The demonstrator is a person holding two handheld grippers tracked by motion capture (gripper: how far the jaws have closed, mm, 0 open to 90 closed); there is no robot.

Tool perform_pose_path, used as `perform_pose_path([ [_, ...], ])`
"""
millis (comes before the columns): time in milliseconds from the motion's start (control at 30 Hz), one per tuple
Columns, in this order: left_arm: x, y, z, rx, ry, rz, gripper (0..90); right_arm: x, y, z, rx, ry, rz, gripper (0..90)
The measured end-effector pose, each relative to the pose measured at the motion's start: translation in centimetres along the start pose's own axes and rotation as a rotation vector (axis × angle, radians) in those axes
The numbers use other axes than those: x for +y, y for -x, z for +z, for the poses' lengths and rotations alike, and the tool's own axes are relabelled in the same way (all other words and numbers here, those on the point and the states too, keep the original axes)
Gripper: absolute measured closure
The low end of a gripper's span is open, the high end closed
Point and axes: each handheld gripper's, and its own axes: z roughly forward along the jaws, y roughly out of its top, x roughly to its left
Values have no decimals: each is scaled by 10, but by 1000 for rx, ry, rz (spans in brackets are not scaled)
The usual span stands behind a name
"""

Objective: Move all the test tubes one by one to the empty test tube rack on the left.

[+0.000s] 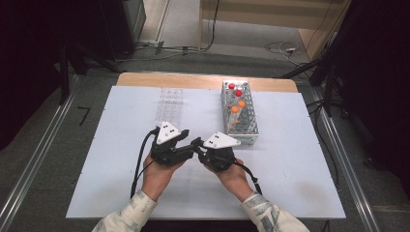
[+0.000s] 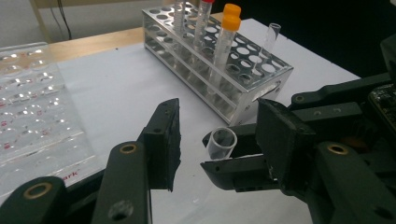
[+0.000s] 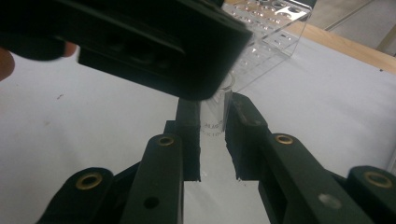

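Jaws of your right gripper (image 3: 212, 140) are clamping a clear, uncapped plastic tube (image 3: 214, 122) by its middle, and faint printed lettering is showing on the tube between the 2 pads. Your left gripper (image 2: 217, 140) is coming in around the tube's open mouth (image 2: 222, 142); its jaws are standing part-way apart, 1 on either side of the rim, and are not pressing on it, so that gripper is holding nothing. Seen from the high view, both of your hands are meeting at the middle of the white tabletop (image 1: 121, 159), the left gripper (image 1: 187, 140) and right gripper (image 1: 197, 145) almost nose to nose, just in front of the metal rack (image 1: 240, 126).

As a judgement, the work is sitting mid-way: the tube is out of the rack and lifted off the tabletop, and a hand-over from right to left seems to be starting, though the left jaws are not yet gripping. Closing them, letting go with the right, and setting the tube wherever it belongs are all left to do.

The tube itself is looking thin-walled, transparent and empty, with a round open rim. In the rack, 2 orange-capped tubes (image 2: 228, 35), 2 red-capped ones (image 1: 235, 89) and another uncapped tube (image 2: 270, 39) are standing upright. A clear plastic tray (image 2: 28, 102) is lying well apart to the left of the rack.
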Motion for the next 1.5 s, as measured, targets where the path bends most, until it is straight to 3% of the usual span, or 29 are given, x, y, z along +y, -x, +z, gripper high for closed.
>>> perform_pose_path([
  [100, 0, 2, 4, 13, -15, 25, 578, 0, 0, 0, 0, 1, -2, 731],
  [300, 0, 3, 6, 16, -20, 20, 669, 0, 0, -1, -7, 2, -5, 731],
  [1100, 0, 1, 9, 1, -78, 14, 775, -2, -2, 0, -20, -2, -12, 722],
  [1200, 1, 0, 10, 1, -81, 17, 775, -1, 0, 1, -1, -8, -1, 565],
  [1267, 1, 0, 10, 2, -79, 17, 775, -1, 1, 1, 7, -9, 2, 534],
  [1300, 2, -1, 10, 5, -77, 17, 775, -1, 3, 0, 15, -17, 15, 475],
  [1500, 10, -9, 8, 14, -51, -6, 775, -1, 7, -5, 23, -12, 3, 425],
])
